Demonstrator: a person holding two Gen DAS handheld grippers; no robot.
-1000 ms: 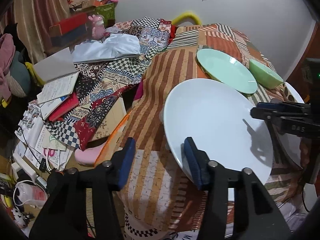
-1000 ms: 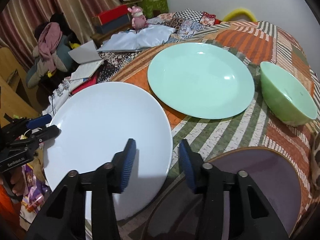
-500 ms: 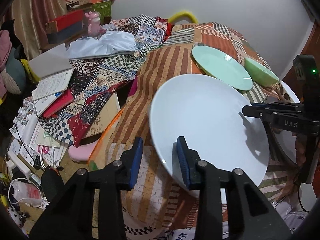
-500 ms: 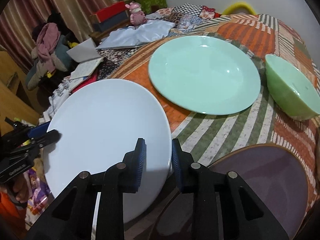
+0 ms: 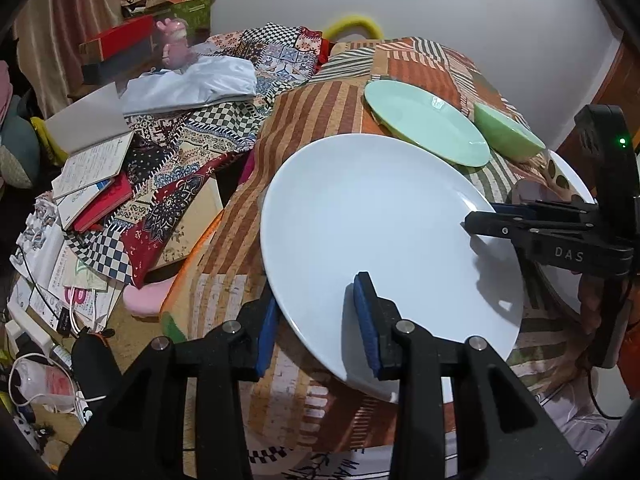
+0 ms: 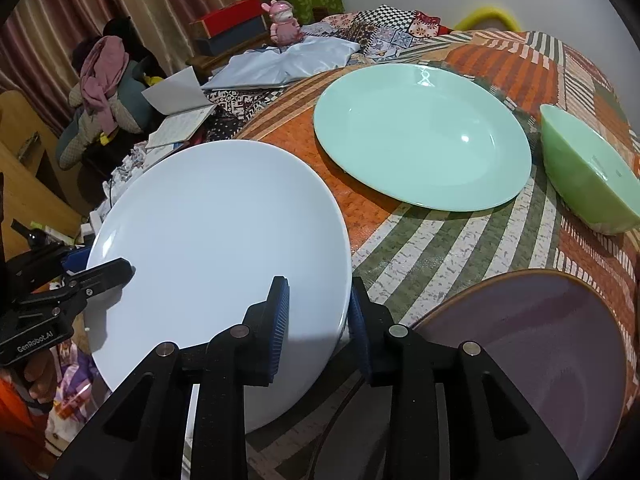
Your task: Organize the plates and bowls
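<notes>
A large white plate hangs tilted over the near-left edge of the patterned tablecloth, gripped at opposite rims. My left gripper is shut on its near rim, one blue pad above and one below. My right gripper has the other rim of the white plate between its pads; its jaws are opening slightly while the pads still touch the rim. Behind lie a mint-green plate and a green bowl. A purple plate sits under my right gripper.
Left of the table, lower down, lie patchwork cloths, open notebooks, a white bag and cables. A pink toy and boxes stand at the back. The table edge drops off just left of the white plate.
Both grippers' jaws have narrowed onto the white plate's rims. The plate has shifted a little toward the left wrist camera and now lies between the left pads.
</notes>
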